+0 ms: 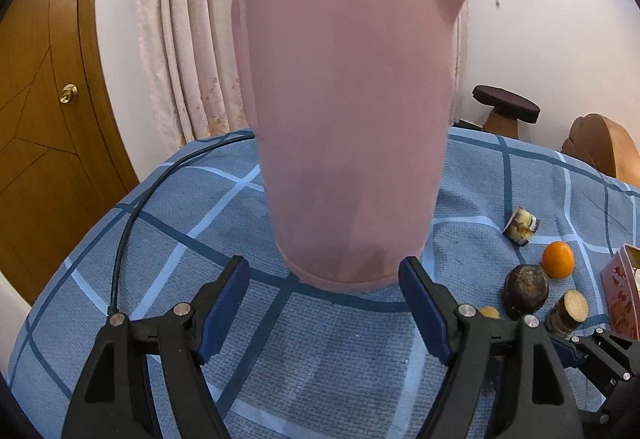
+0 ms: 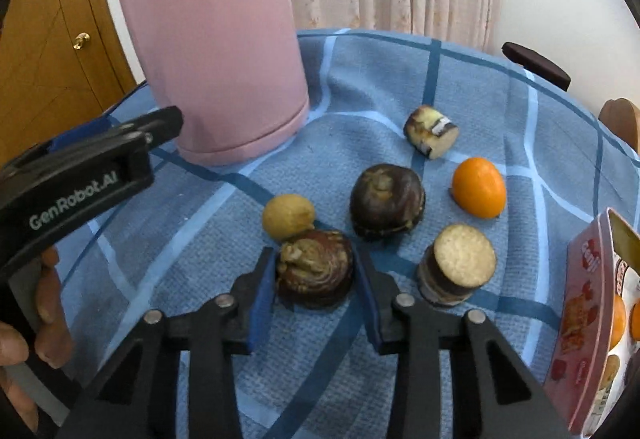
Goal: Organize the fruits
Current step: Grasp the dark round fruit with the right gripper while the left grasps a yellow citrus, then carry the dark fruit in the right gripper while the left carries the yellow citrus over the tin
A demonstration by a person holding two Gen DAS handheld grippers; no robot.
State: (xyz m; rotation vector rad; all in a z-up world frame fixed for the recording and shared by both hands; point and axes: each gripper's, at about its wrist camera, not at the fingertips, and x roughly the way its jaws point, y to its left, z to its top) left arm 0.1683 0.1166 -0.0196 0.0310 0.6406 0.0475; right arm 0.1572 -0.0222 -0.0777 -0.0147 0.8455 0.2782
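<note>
So far a few fruits sit in the pink box (image 2: pixel 588 323), while five more lie on the cloth (image 2: pixel 360 79). The right gripper (image 2: pixel 314 275) clamps a dark water chestnut (image 2: pixel 316 267); the left gripper (image 1: pixel 324 303) gapes empty before the pink kettle (image 1: pixel 344 111).

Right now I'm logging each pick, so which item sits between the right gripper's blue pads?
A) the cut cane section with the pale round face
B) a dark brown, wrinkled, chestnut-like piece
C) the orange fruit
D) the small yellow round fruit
B: in the right wrist view the right gripper has its blue pads against both sides of the dark brown wrinkled piece, while the other items lie apart on the cloth.
</note>
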